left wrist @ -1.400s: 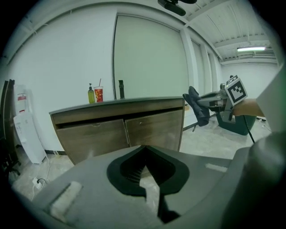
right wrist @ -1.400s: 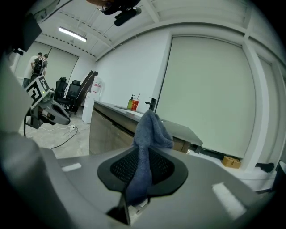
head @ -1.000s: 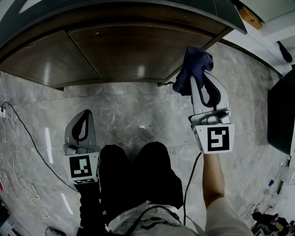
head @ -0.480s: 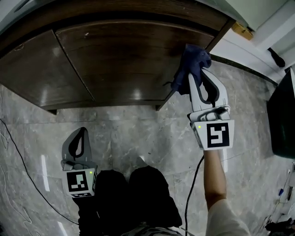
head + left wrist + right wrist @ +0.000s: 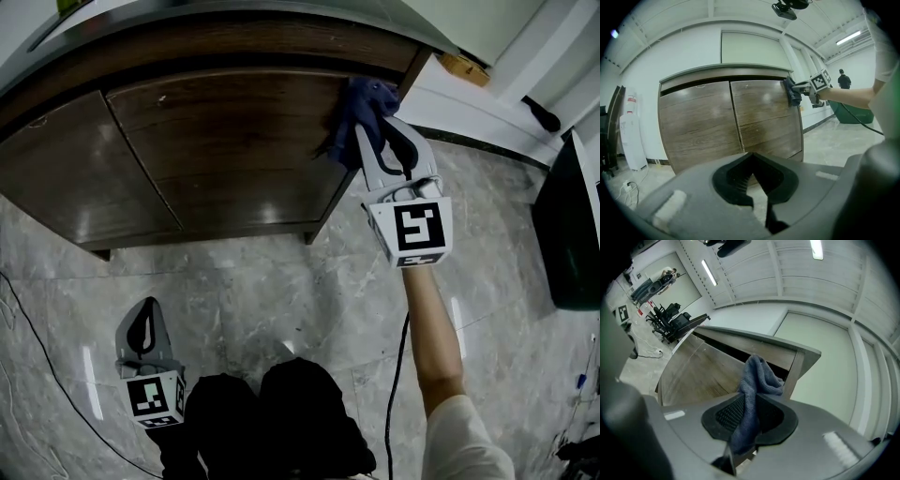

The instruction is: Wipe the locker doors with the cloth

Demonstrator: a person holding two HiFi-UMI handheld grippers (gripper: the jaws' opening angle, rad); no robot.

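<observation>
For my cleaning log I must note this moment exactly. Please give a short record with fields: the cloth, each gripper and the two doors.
cloth: blue cloth, bunched, at the upper right corner of the right door, seemingly touching it
right gripper: right gripper raised to that corner, fingers closed on the cloth, just eased slightly wider
left gripper: left gripper low over the floor, fingers together, nothing between them
doors: right door and left door both closed
</observation>
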